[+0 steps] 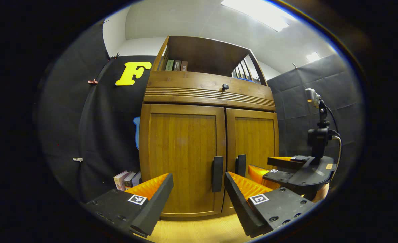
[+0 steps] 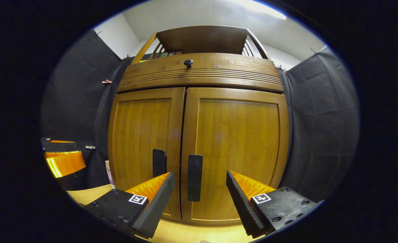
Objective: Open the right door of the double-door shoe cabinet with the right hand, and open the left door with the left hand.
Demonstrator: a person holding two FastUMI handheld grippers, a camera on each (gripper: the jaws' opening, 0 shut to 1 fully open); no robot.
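Currently both doors of the shoe cabinet point(image 1: 185, 91) are closed, flush with each other along the centre seam. In the left gripper view, the left gripper point(image 1: 199, 194) sits low in front of the left door point(image 1: 182, 152), fingers spread wide apart, nothing between them. The left door's handle point(image 1: 217, 173), a black vertical bar, stands in line with the gap between the fingers, beyond their tips; no contact visible. The right door's handle point(image 1: 241, 165) is just beside it across the seam.

The right gripper point(image 1: 286, 170) appears at the right of that same view, in front of the right door point(image 1: 254, 145), with a small camera on a black mount point(image 1: 317, 135) above it. Part of a hand shows beneath it.

In the right gripper view, the right gripper point(image 2: 200, 192) is likewise spread open and empty. The right door's handle point(image 2: 195, 178) lies between the two fingers as seen from this camera, closer to the left finger, not touched by either. The left door's handle point(image 2: 159, 163) is partly hidden behind the left fingertip. The right door point(image 2: 234, 148) faces the camera squarely.

A round black knob point(image 2: 188, 62) sits on the drawer front above the doors. Books point(image 1: 176, 65) stand on the open top shelf; more books point(image 1: 127, 180) stand on the floor left of the cabinet. Floor is light wood point(image 1: 199, 231).
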